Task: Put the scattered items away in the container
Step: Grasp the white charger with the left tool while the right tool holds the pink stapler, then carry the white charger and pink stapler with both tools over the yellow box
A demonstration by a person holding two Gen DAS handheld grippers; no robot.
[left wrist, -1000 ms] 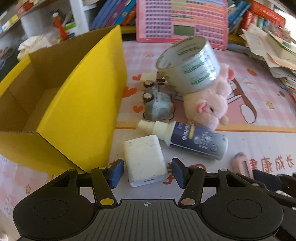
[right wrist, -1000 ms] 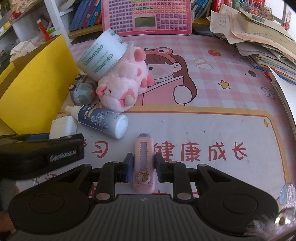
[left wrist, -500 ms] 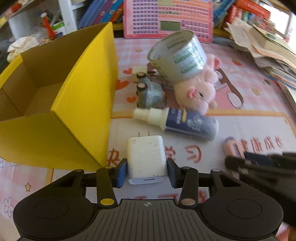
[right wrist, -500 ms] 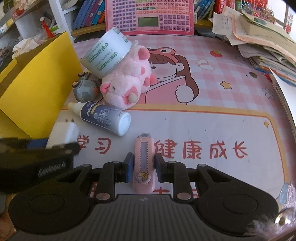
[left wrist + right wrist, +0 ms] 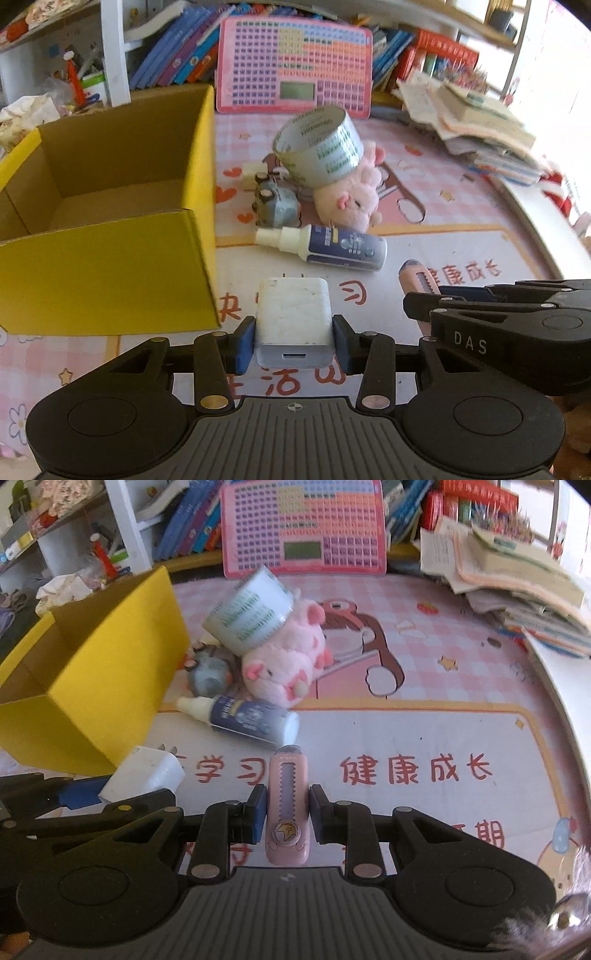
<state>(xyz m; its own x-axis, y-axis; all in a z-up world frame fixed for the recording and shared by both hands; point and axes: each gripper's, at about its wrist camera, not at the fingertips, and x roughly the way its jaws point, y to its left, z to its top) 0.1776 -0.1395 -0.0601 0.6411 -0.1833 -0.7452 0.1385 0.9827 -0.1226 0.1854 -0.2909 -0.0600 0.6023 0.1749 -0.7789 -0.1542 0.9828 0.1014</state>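
Since the earlier frame, left gripper (image 5: 294, 345) jaws have just been closing onto the white charger (image 5: 293, 321), which was loose between them a second ago; now both blue pads press its sides and it sits raised off the mat, prongs pointing away. Right gripper (image 5: 284, 814) is unchanged in grip: jaws clamped on the pink utility knife (image 5: 287, 805), also lifted a bit compared with before.

Yellow box (image 5: 110, 266) stands open-topped on the counter (image 5: 461, 206), to the left of both grippers, inside looks bare cardboard. Charger is held just right of the box's near corner, not over the opening. Knife is held well right of the box, above the red printed characters on the mat.

Left on the counter, in a cluster beside the box's right wall: spray bottle (image 5: 332, 249) lying on its side, white cap toward the box; grey toy car (image 5: 277, 205) behind it; pink plush pig (image 5: 349, 199) to the car's right; tape roll (image 5: 319, 147) tilted, resting on the pig. Small cream block (image 5: 251, 171) behind the car, can't tell what it is.

Pink keyboard toy (image 5: 295, 66) leans upright at the back edge. Stack of papers and books (image 5: 480, 125) at right rear, blurred.
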